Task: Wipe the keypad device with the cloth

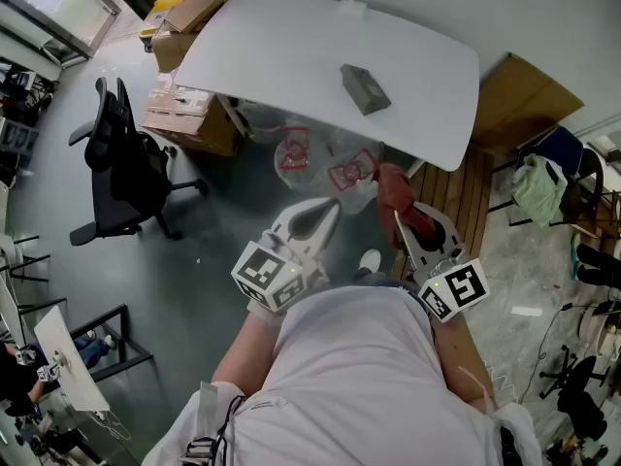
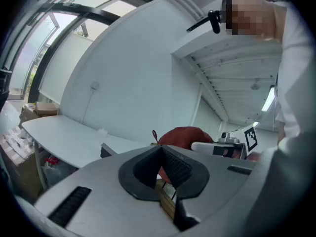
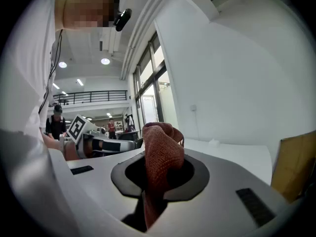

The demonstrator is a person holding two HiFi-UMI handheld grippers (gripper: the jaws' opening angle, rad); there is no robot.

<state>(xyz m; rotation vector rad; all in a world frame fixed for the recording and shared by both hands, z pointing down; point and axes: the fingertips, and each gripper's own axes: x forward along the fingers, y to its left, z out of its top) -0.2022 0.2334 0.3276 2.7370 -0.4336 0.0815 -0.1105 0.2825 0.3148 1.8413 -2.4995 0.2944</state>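
The grey keypad device lies on the white table, well ahead of both grippers. My right gripper is shut on a red knitted cloth, which bunches up above its jaws. The right gripper view shows the cloth pinched in the right gripper. My left gripper is shut with nothing in it, held over the floor short of the table. In the left gripper view the left gripper has its jaws meeting, with the cloth behind them.
Cardboard boxes stand at the table's left end, with a black office chair beside them. Plastic bags with red print lie under the table. A wooden pallet and a cardboard sheet are on the right.
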